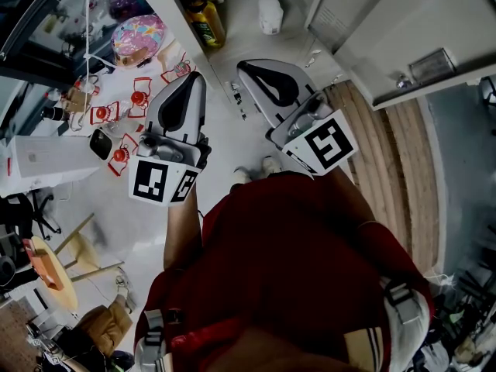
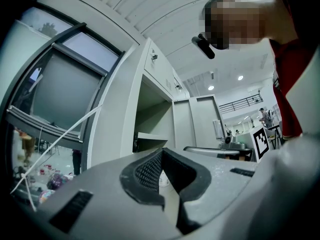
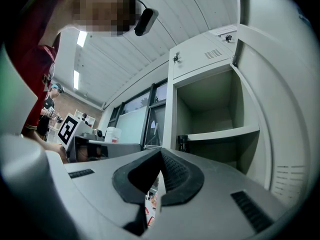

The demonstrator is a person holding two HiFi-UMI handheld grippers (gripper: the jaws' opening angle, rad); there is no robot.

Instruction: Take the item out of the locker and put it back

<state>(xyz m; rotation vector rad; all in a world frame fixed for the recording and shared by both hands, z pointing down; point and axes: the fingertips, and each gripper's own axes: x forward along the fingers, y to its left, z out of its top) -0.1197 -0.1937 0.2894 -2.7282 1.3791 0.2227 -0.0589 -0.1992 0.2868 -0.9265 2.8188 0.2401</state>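
Left hand-held gripper (image 1: 198,77) and right hand-held gripper (image 1: 242,65) are both pinched shut and empty, tips aimed at the open grey metal locker (image 1: 159,2). The plastic bottle (image 1: 206,23), yellow label and dark cap, stands inside just ahead, between my two tips, seemingly upright, neither hand clearly nearer. I'd guess its smooth round body is slippery.
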